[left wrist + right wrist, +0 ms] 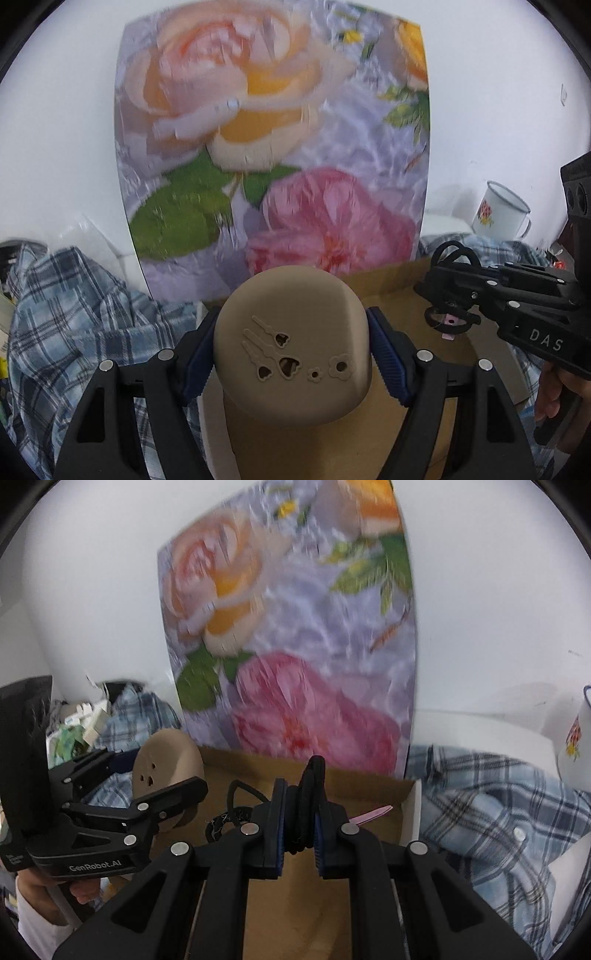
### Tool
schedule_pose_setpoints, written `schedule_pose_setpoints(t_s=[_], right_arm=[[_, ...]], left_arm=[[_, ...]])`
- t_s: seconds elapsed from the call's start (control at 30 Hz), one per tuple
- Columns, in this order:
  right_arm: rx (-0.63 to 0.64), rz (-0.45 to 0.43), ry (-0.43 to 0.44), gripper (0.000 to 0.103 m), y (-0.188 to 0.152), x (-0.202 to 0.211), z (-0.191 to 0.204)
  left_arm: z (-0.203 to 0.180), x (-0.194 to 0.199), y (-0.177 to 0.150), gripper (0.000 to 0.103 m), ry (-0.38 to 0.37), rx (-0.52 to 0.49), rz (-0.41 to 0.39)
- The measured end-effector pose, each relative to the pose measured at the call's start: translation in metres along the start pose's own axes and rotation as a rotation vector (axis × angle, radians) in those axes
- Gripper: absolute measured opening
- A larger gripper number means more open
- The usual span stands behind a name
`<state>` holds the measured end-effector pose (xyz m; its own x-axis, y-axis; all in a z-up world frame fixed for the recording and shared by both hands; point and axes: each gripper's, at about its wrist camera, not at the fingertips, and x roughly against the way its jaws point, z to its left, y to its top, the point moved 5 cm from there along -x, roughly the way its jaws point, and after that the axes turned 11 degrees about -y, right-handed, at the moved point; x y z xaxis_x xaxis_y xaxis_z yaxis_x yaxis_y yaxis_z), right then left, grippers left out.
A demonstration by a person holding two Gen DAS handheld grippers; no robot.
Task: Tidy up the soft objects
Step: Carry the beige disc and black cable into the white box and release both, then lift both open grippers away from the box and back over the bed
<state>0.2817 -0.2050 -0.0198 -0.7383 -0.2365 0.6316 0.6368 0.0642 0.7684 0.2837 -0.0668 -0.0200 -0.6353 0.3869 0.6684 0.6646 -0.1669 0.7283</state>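
Tan, rounded soft slipper toe with cut-out holes [291, 350] sits clamped between the left gripper's [291, 354] blue pads, above the shallow brown cardboard box [369, 779]. Black elastic hair bands [306, 812] are pinched in the nearly closed right gripper [300, 830] over the same box. Likely risks: the bands snag on the pads when released, or the slipper lands on the box's rim and tips onto the blue plaid shirt [74, 317].
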Motion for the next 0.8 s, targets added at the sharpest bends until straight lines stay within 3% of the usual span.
schedule_pose_setpoints(t_s=[0.13, 0.3, 0.37, 0.4, 0.43, 0.5, 0.53, 0.63, 0.8], right_arm=[[0.014, 0.047, -0.013, 0.012, -0.007, -0.013, 0.001], [0.013, 0.045, -0.027, 0.013, -0.008, -0.014, -0.001], [0.017, 0.036, -0.041, 0.028, -0.006, -0.013, -0.001], [0.019, 0.031, -0.056, 0.063, -0.005, -0.012, -0.002], [0.019, 0.021, -0.079, 0.077, -0.004, -0.010, -0.003], [0.016, -0.005, -0.118, 0.084, -0.001, -0.006, -0.007], [0.013, -0.015, -0.103, 0.086, 0.001, -0.003, -0.007], [-0.003, -0.047, -0.110, 0.096, 0.006, 0.006, -0.009], [-0.002, -0.087, -0.122, 0.098, 0.011, 0.016, -0.010]], left_arm=[[0.000, -0.012, -0.010, 0.078, -0.008, 0.004, 0.060], [0.001, -0.018, -0.014, 0.080, 0.000, 0.019, 0.079], [0.000, -0.014, -0.011, 0.083, -0.010, 0.026, 0.062], [0.000, -0.012, -0.009, 0.082, -0.017, 0.033, 0.054], [0.001, -0.012, -0.007, 0.086, -0.024, 0.039, 0.048], [0.004, -0.003, -0.002, 0.092, -0.046, 0.063, 0.009], [0.007, 0.003, 0.001, 0.103, -0.063, 0.077, -0.014], [0.008, 0.014, 0.008, 0.103, -0.083, 0.090, -0.053], [0.003, 0.029, 0.021, 0.103, -0.068, 0.076, -0.109]])
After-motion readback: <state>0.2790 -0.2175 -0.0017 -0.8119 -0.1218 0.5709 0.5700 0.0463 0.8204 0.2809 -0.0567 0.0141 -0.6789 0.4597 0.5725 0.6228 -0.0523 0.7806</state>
